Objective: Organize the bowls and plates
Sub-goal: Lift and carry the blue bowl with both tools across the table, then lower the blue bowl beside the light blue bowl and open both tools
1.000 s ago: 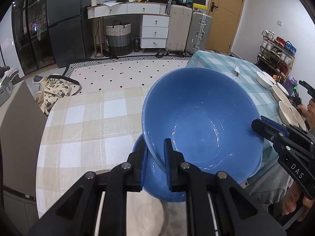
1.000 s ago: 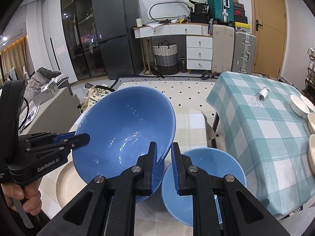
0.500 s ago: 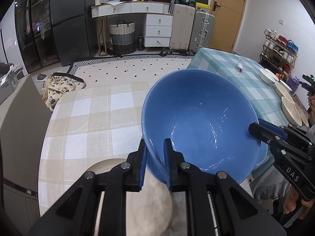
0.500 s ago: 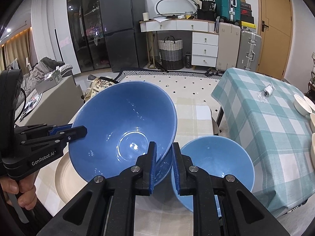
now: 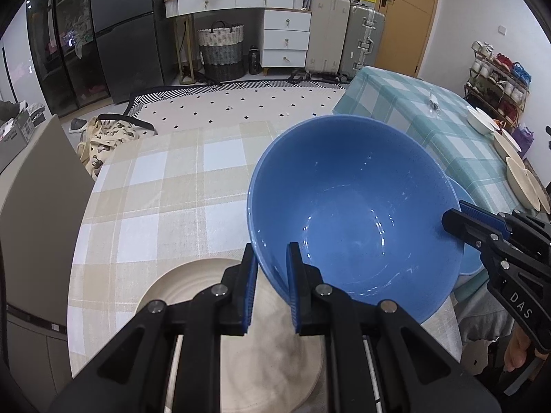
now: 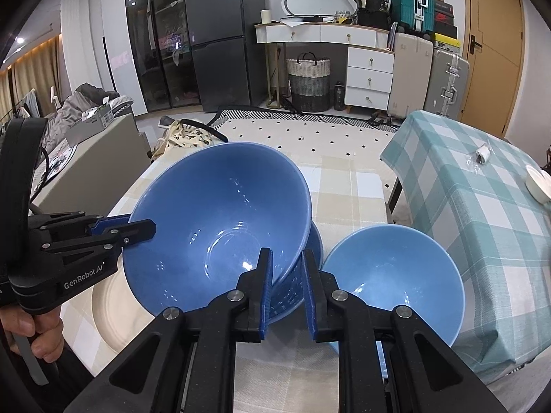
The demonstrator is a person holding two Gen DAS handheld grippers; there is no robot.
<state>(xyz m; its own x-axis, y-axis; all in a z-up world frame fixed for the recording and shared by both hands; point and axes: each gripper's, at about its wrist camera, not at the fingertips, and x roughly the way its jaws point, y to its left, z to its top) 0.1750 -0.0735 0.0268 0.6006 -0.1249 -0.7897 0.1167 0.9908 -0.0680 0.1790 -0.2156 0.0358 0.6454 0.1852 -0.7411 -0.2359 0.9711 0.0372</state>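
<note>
A large blue bowl point(image 5: 354, 213) is held tilted above the beige checked table point(image 5: 165, 186). My left gripper point(image 5: 272, 261) is shut on its near rim. My right gripper point(image 6: 286, 268) is shut on the opposite rim of the same bowl point(image 6: 220, 234). A cream plate point(image 5: 261, 351) lies on the table right below the left gripper; it also shows in the right wrist view point(image 6: 113, 313). A second blue bowl point(image 6: 392, 278) stands on the table to the right of the held one. A further blue bowl edge point(image 6: 316, 241) shows behind the held bowl.
A table with a teal checked cloth point(image 6: 482, 206) stands to the right, with white dishes point(image 5: 516, 172) along its far side. A grey cabinet point(image 5: 31, 199) is at the left of the beige table. The beige table's far half is bare cloth.
The held blue bowl has been carried leftward and slightly down by both grippers. The cream plate has come further into view under the left gripper. The second blue bowl is more exposed.
</note>
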